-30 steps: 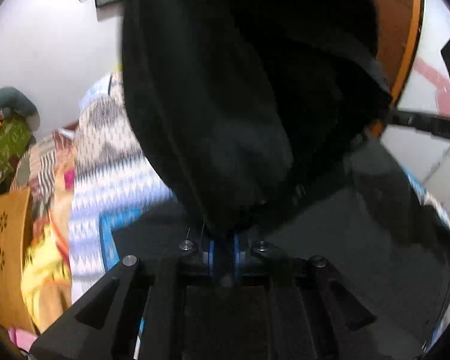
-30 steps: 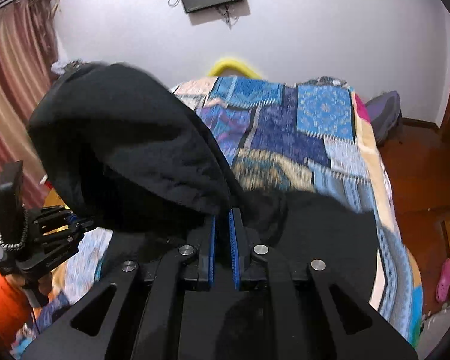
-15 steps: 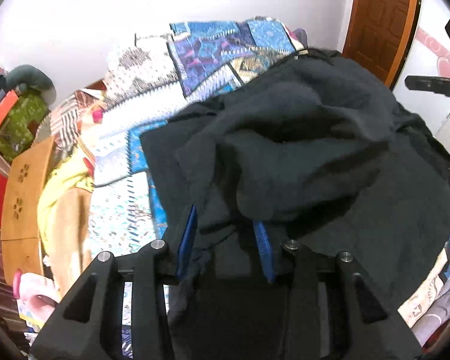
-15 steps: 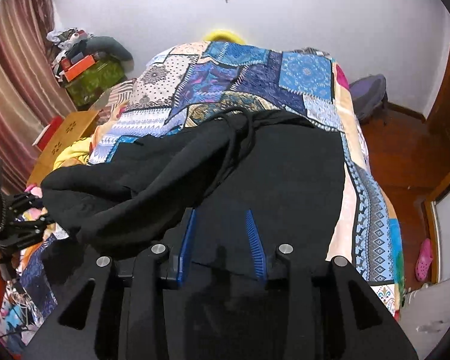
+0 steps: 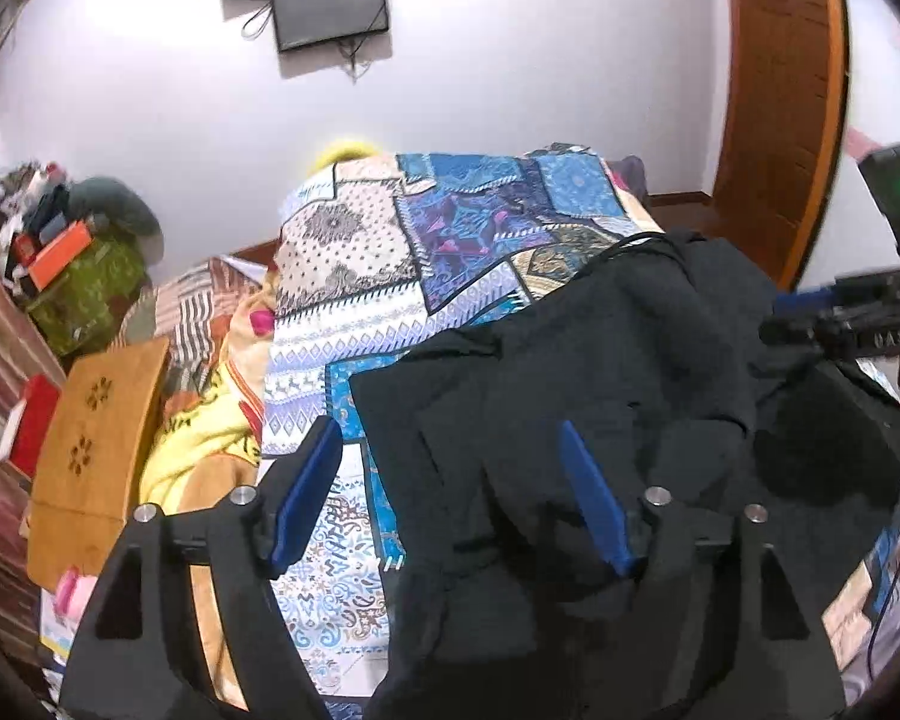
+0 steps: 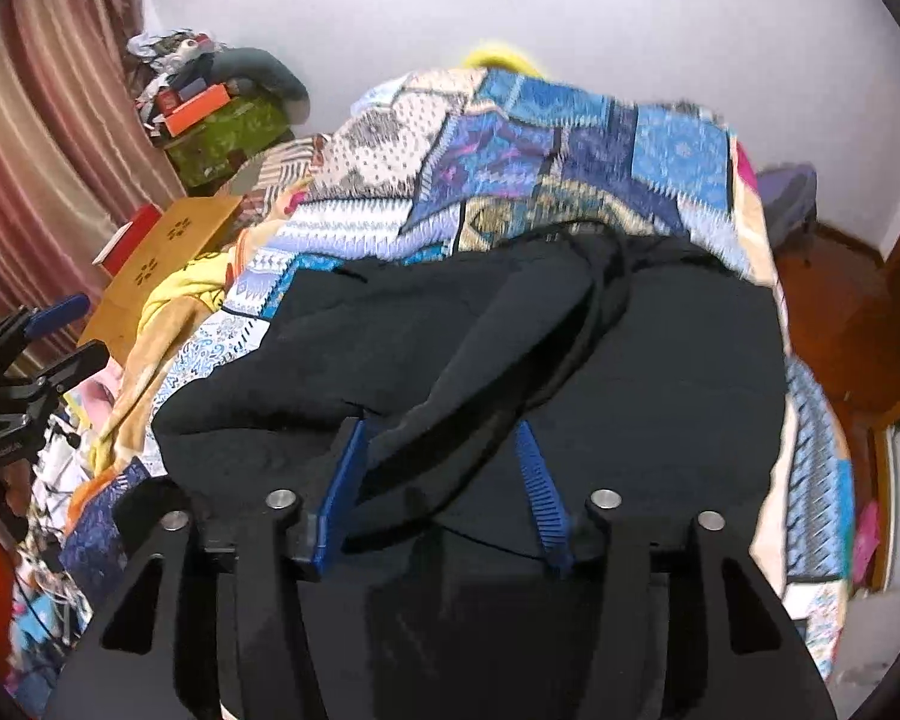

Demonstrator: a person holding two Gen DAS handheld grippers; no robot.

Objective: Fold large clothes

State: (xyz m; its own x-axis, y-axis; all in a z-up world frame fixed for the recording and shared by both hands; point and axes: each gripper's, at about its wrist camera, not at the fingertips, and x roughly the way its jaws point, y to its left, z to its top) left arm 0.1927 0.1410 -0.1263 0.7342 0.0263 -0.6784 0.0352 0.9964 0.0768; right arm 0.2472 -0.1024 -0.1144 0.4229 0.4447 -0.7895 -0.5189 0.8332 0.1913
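Opening at this moment, the left gripper (image 5: 450,480) shows blue pads (image 5: 306,492) set wide apart, clear of the black garment (image 5: 600,372); only the garment's left edge lies between them. The right gripper (image 6: 444,480) is likewise opening, its pads (image 6: 345,492) standing off a loose fold of the same garment that lies between them. The garment rests on the patchwork bedspread (image 5: 426,252), which runs toward 12 o'clock. A wooden table (image 5: 99,438) stands at 9 o'clock. A wall screen (image 5: 330,3) hangs at 12 o'clock.
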